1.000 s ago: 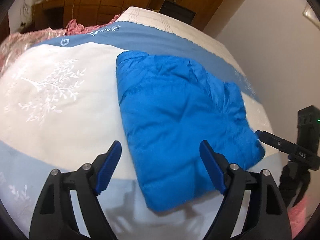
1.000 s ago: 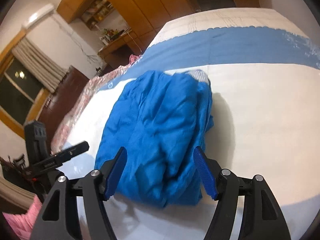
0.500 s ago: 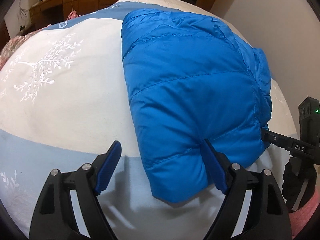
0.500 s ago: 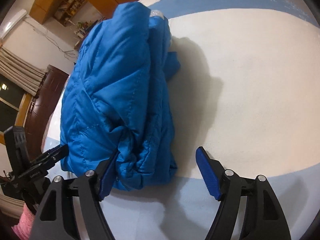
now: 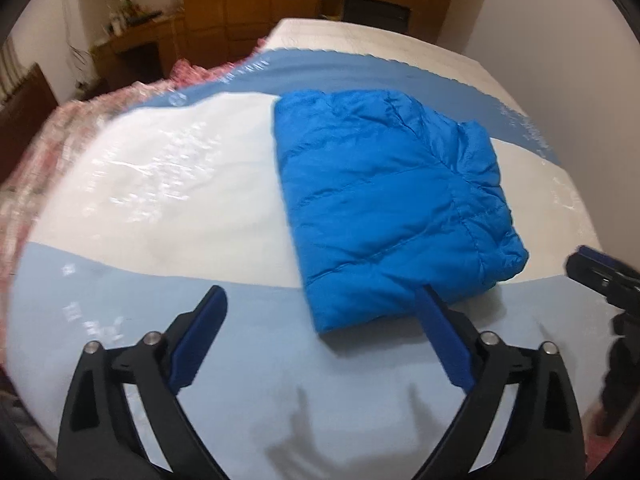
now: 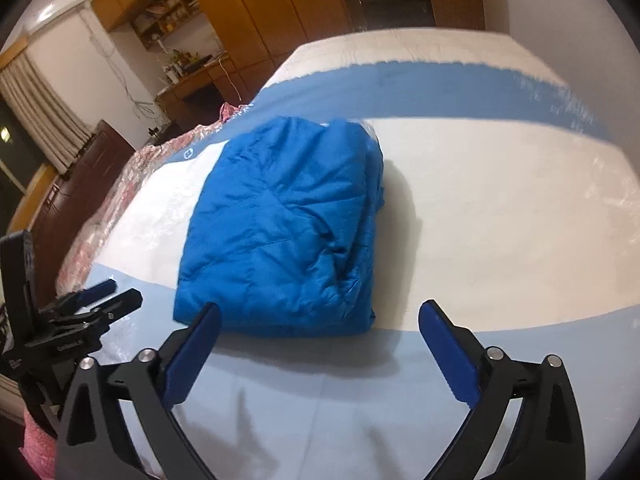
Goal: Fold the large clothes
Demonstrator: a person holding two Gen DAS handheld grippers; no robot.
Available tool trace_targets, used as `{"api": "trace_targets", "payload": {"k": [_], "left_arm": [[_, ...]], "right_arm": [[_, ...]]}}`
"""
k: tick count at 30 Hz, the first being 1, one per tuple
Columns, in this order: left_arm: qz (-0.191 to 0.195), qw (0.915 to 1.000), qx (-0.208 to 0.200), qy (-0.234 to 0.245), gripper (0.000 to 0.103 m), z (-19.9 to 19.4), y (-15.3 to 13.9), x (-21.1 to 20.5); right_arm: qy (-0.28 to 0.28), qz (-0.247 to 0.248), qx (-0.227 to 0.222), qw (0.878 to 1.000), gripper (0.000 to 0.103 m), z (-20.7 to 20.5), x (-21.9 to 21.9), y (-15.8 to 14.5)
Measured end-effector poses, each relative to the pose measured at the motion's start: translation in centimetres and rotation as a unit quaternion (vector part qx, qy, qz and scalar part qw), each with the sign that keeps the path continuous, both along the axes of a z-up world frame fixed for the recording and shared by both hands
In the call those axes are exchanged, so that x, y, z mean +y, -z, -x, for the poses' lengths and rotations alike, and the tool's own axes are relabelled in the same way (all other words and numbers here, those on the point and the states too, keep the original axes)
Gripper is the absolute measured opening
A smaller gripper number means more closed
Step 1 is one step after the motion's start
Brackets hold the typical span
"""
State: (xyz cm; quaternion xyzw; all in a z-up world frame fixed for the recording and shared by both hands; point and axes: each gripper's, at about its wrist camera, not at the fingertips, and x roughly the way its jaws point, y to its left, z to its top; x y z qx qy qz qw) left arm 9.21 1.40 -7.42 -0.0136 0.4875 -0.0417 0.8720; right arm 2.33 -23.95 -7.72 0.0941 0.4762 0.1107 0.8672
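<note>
Jacket [image 5: 384, 196] folded on bed | left tongs [image 5: 320, 320], right tongs [image 6: 320, 332] opening, empty, just short

Folded blue jacket [image 5: 384, 200] lies on the blue-and-white bed [image 5: 160, 184]

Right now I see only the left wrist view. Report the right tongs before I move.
Observer: The right tongs hang short of the jacket, jaws opening, no cloth between them.
Operator: Now describe the jacket's right edge.
Observer: The folded layers are stacked there and bulge a little. They are not flush.
Operator: Tell me what lies right of it.
Observer: Only white bed, with the jacket's shadow on it.
</note>
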Motion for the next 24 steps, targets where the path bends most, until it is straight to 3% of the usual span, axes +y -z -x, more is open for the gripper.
{"api": "trace_targets", "payload": {"k": [6,13,24], "left_arm": [[-0.035,0.999,-0.026,-0.01,0.097,2.6,-2.8,-0.4],[-0.001,0.9998,-0.016,-0.013,0.097,4.2,-4.6,-0.1],[0.007,0.9995,-0.029,-0.007,0.097,5.8,-6.2,-0.3]], "right_arm": [[-0.01,0.018,0.001,1.0,0.099,1.5,1.8,-2.3],[-0.025,0.033,-0.017,0.999,0.099,3.3,3.1,-4.3],[-0.029,0.025,-0.02,0.999,0.099,4.9,3.3,-5.5]]}}
